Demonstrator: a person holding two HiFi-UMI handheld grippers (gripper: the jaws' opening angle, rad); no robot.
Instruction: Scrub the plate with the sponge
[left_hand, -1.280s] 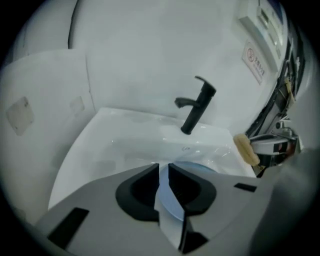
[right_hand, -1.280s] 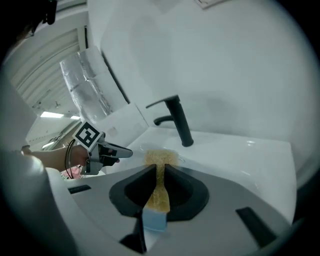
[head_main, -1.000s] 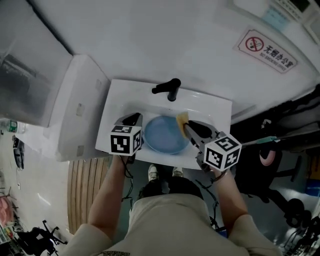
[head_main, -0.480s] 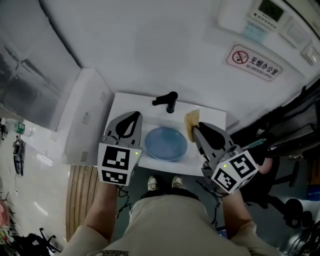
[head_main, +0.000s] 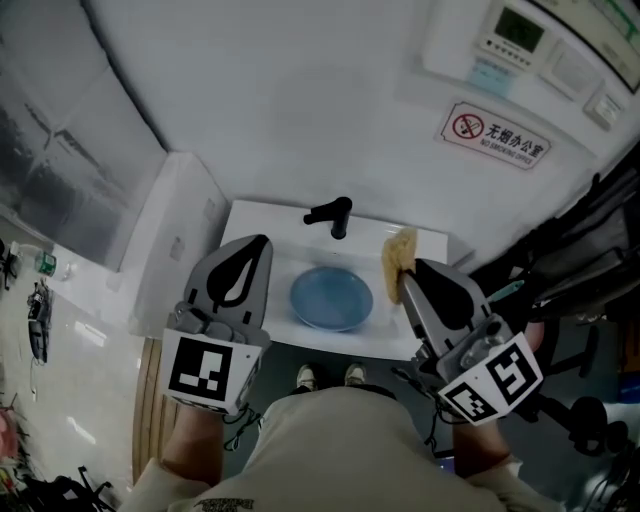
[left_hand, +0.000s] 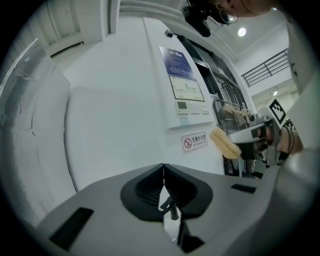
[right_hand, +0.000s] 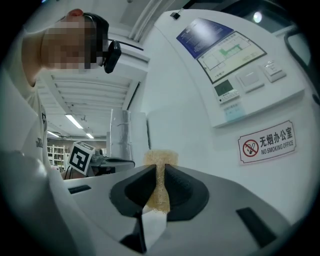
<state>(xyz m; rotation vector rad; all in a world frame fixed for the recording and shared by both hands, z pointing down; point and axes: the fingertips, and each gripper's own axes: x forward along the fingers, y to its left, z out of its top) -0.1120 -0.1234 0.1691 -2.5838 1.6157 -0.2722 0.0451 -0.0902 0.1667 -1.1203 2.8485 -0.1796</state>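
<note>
**Head view with both gripper views.** A white wall (head_main: 300, 100) fills the upper field. The person, in a beige top (head_main: 330, 450), stands at a white washbasin (head_main: 260, 212) that is fixed to this wall. A white box-shaped unit (head_main: 170, 240) stands just beside the basin's left edge.

The left hand-held gripper (head_main: 258, 240) is held over the basin's left rim, its marker cube (head_main: 205, 368) towards the person. In the left gripper view its jaws meet tip to tip with nothing between them (left_hand: 163, 172), and they point at the wall.

The right hand-held gripper (head_main: 410, 270) is held over the basin's right side, with its own marker cube (head_main: 492, 380) nearest the person. Its jaws (right_hand: 161, 167) are closed on the sponge.

The round blue plate (head_main: 331, 298) lies flat in the basin bowl, between the two grippers and touched by neither.

A wall control panel (head_main: 510, 35) with a small display sits high on the right. It appears in both gripper views ( (left_hand: 185, 95), (right_hand: 235, 75)). Below it hangs a no-smoking sign (head_main: 497, 134), also seen at (left_hand: 194, 142) and (right_hand: 266, 141).

A black faucet (head_main: 333, 214) stands at the back rim of the basin, behind the plate.

The yellow sponge (head_main: 399, 258) is pinched at its middle, so that its top bulges above the jaw tips (right_hand: 161, 157). It hangs over the basin's right rear part, apart from the plate. From the left gripper's side it shows as a pale oval (left_hand: 224, 144).
</note>
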